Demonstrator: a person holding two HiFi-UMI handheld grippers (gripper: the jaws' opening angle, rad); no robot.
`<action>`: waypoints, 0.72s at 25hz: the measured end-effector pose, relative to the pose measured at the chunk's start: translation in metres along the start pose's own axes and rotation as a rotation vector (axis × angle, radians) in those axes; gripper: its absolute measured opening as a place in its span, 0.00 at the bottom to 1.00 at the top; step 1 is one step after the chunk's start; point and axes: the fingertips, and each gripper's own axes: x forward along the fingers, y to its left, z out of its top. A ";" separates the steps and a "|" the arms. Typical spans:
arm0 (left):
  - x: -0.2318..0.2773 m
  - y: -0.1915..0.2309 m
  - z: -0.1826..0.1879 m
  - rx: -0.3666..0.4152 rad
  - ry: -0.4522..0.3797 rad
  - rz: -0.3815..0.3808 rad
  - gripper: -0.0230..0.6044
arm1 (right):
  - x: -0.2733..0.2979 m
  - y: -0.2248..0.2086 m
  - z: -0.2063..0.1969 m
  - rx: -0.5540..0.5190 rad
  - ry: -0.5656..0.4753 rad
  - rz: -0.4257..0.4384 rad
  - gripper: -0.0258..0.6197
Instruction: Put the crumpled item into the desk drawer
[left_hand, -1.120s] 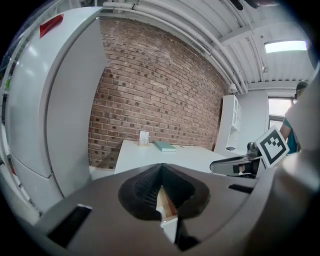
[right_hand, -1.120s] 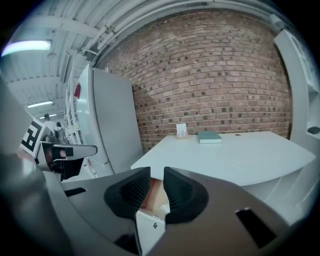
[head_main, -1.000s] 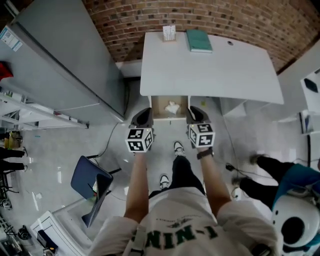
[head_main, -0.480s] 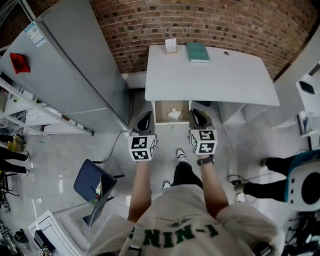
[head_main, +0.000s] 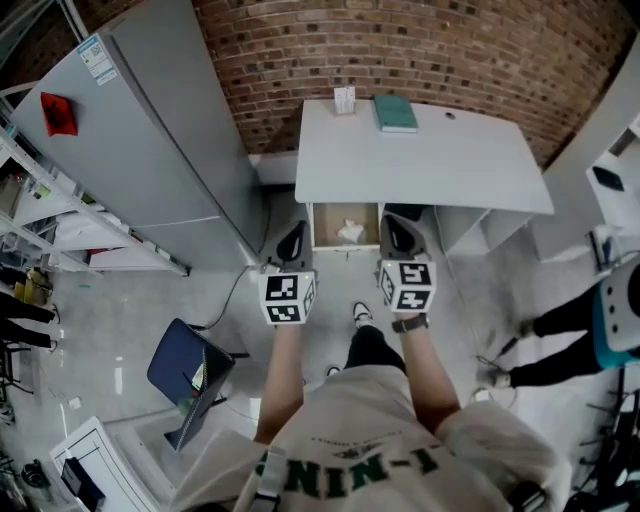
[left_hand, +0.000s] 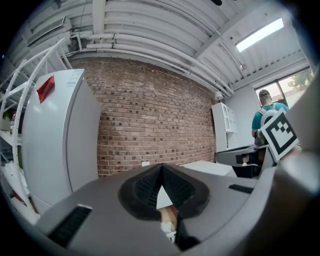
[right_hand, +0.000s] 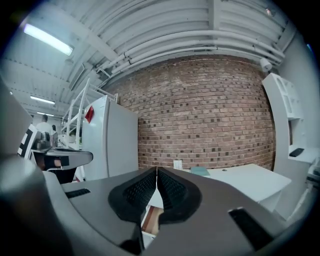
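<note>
Stage: deposit looks done | crumpled tissue (head_main: 350, 231) lies mid-floor in the open desk drawer (head_main: 318, 226) | left gripper (head_main: 292, 238) jaws together, empty | right gripper (head_main: 398, 234) jaws closing tip to tip, empty | remaining: probably pushing the drawer shut.

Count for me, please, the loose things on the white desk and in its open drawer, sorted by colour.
White: 2 (the small white box at the back edge of the white desk, and the crumpled white paper in the open wooden drawer)
Teal: 1 (the flat teal book beside that box)
Total: 3
</note>
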 end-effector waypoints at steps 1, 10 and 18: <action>-0.001 -0.001 0.001 -0.001 -0.003 -0.003 0.03 | -0.002 0.002 0.002 0.003 -0.006 0.003 0.06; -0.013 -0.005 0.007 0.033 -0.038 -0.038 0.03 | -0.016 0.008 0.008 0.038 -0.032 0.014 0.06; -0.021 -0.007 -0.003 0.064 -0.017 -0.034 0.04 | -0.026 0.018 0.005 -0.049 -0.028 0.001 0.06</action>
